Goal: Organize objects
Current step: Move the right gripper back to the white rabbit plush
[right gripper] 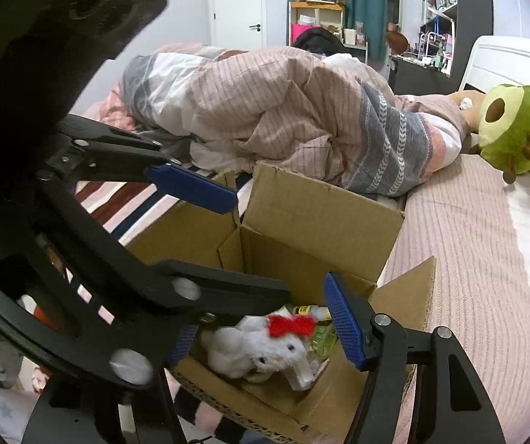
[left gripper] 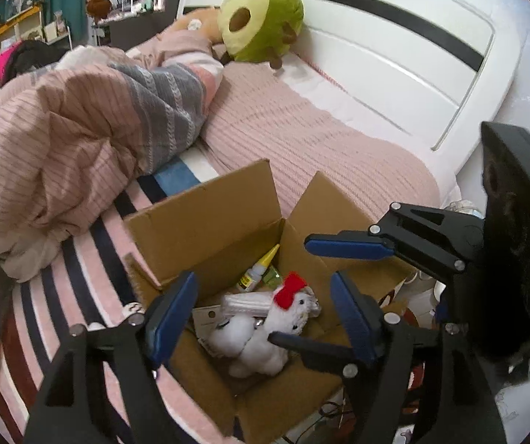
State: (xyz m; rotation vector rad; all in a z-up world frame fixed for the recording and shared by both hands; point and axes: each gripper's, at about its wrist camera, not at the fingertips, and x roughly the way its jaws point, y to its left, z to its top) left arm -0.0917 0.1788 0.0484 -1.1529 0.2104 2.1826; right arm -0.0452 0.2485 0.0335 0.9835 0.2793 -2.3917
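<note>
Both tongs over the cardboard box (left gripper: 205, 218) on the bed (left gripper: 302, 137). Left gripper (left gripper: 261, 318) and right gripper (right gripper: 265, 329) jaws apart, holding nothing. White plush toy (left gripper: 261, 336) with red bow lies inside box, beside glue bottle (left gripper: 255, 270).

Both grippers are angled downward with jaws parted and nothing pressed between the blue pads. The left gripper (left gripper: 261, 318) is seen with its fingers spread wide. The right gripper (right gripper: 265, 329) is likewise held apart, crossing close beside the left one, their black frames overlapping.
</note>
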